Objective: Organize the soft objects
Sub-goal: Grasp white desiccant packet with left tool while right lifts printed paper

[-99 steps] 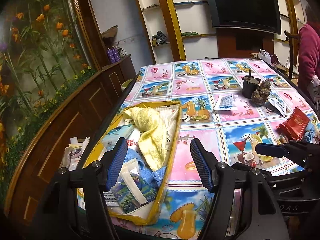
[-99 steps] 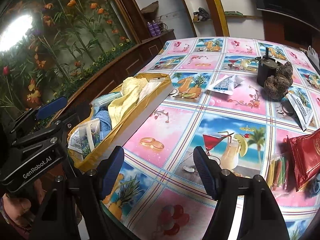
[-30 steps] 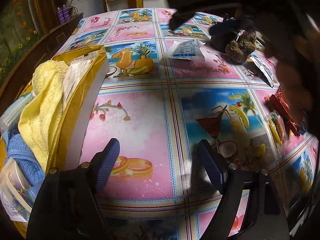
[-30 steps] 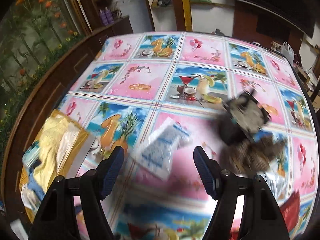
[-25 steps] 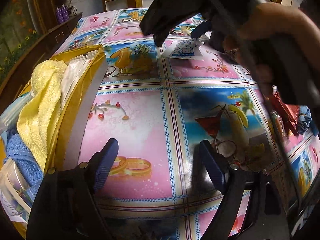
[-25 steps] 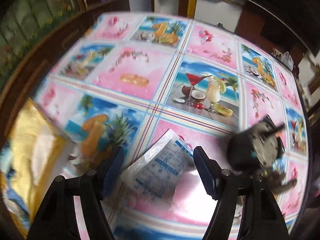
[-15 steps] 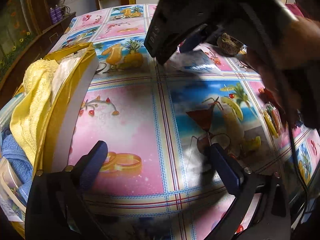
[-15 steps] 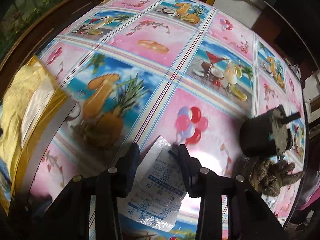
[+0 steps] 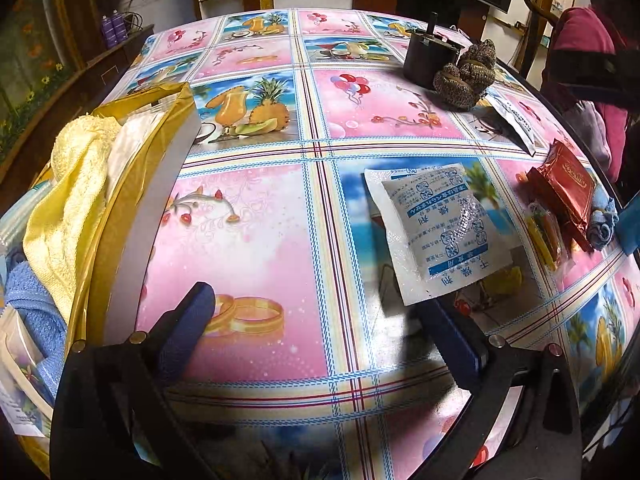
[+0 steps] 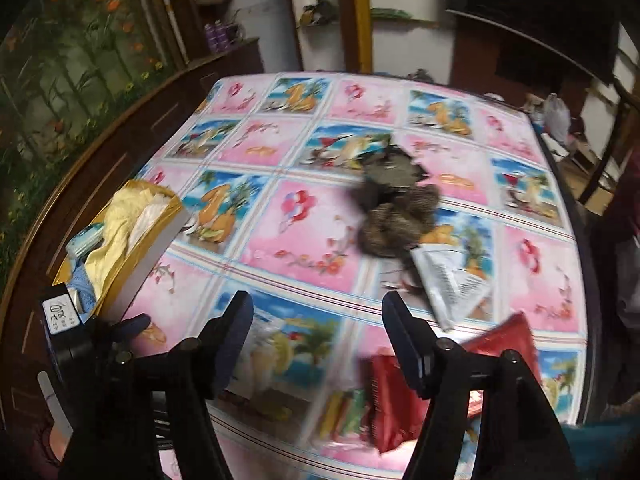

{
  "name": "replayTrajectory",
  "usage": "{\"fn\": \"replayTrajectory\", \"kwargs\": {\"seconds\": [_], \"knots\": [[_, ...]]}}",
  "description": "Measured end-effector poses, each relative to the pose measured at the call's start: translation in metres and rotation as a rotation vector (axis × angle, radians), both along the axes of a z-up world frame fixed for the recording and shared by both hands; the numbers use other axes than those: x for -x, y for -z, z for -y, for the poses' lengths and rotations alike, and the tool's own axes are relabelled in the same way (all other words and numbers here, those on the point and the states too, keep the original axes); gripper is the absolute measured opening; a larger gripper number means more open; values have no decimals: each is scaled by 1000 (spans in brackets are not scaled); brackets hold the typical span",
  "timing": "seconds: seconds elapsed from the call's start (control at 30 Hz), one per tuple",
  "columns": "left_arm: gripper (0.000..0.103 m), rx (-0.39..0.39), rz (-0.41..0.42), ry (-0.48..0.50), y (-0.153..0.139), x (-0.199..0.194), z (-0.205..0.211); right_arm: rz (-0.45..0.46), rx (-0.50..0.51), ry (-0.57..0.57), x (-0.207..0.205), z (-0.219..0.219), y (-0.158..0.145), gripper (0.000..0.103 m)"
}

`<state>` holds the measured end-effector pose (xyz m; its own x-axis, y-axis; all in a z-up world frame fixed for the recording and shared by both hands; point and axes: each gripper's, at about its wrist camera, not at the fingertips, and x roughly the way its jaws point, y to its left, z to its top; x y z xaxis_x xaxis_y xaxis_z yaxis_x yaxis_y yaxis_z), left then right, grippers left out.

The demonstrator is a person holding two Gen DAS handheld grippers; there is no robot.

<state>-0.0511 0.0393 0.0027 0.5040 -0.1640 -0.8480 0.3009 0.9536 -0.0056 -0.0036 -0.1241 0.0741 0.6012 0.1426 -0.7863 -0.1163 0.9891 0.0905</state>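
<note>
In the left wrist view, the left gripper [image 9: 320, 332] is seen with its fingers spread wide and nothing between them; they have just been opening. A white desiccant sachet [image 9: 440, 228] with blue print lies flat on the surface [image 9: 256, 240], just ahead of the right-hand finger and apart from it. The gold-lined box [image 9: 160, 184] stands at the surface's left edge, already filled with a yellow towel [image 9: 72, 192] and a blue towel [image 9: 36, 312]. Toward the right edge a red foil packet [image 9: 564, 188], a clear bag of coloured sticks [image 9: 544, 232] and a small blue fabric flower [image 9: 602, 224] are grouped together. A dark cylindrical pot [image 9: 426, 56] and a knitted brown toy [image 9: 464, 76] sit near the far right corner.

A slip is judged likely if the thin, glossy sachet is pinched flat against the slick cloth; an edge may need to be caught. The heaped towels may also leave little room in the box.

In the right wrist view, which is blurred, the right gripper [image 10: 318, 340] is seen with fingers apart and empty, having just been opening. The red foil packet [image 10: 388, 392] lies just beneath the right-hand finger. A second white sachet [image 10: 452, 284] rests beside the knitted brown toy [image 10: 396, 220]. Nothing blocks the path to the box [image 10: 148, 252].
</note>
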Motion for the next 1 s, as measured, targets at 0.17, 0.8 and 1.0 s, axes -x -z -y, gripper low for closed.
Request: {"fn": "replayTrajectory", "kwargs": {"seconds": [0.17,0.8,1.0], "knots": [[102,83,-30,40,-6,2,-3,30,-33,153,23,51,7,67],[102,127,-17,76,-12,-33,33,-125,-193,324,-56,113,65,67],[102,17,22,110,-1,-36,48,-178,-128,211,-71,91,82,68]]}}
